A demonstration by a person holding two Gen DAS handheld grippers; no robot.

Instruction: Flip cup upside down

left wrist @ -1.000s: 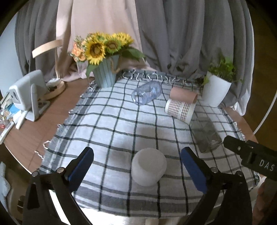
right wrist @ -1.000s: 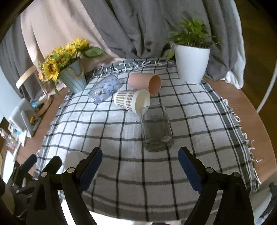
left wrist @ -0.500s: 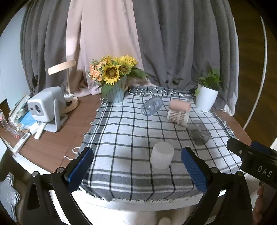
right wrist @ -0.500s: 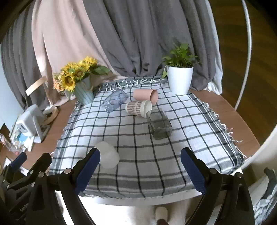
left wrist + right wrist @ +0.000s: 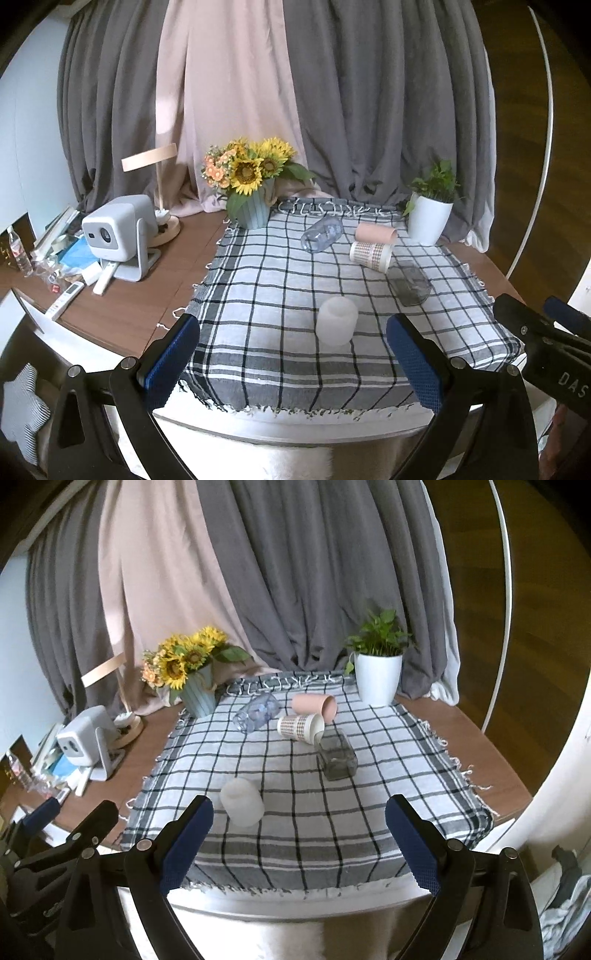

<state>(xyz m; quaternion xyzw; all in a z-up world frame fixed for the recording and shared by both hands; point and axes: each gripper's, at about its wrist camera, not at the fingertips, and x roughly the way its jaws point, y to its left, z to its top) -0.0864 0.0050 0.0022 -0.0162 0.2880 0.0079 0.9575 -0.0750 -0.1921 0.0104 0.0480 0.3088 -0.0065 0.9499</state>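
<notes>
A white frosted cup [image 5: 336, 320] stands upside down on the checked cloth [image 5: 280, 288] near the table's front; it also shows in the right wrist view [image 5: 242, 802]. Further back, lying on their sides, are a clear bluish cup [image 5: 322, 234], a pink cup [image 5: 375, 232], a patterned paper cup [image 5: 370, 255] and a dark square glass [image 5: 412, 285]. My left gripper [image 5: 291, 360] is open and empty, held back off the table's front edge. My right gripper [image 5: 298, 842] is also open and empty, beside it on the right.
A sunflower vase [image 5: 251, 192] stands at the cloth's back left and a white potted plant [image 5: 430, 218] at the back right. A grey projector [image 5: 118, 236], a lamp and small clutter sit on the wooden table to the left. Curtains hang behind.
Both grippers have pulled back and up from the table, open and empty all along. The white cup stays upside down on the cloth.
</notes>
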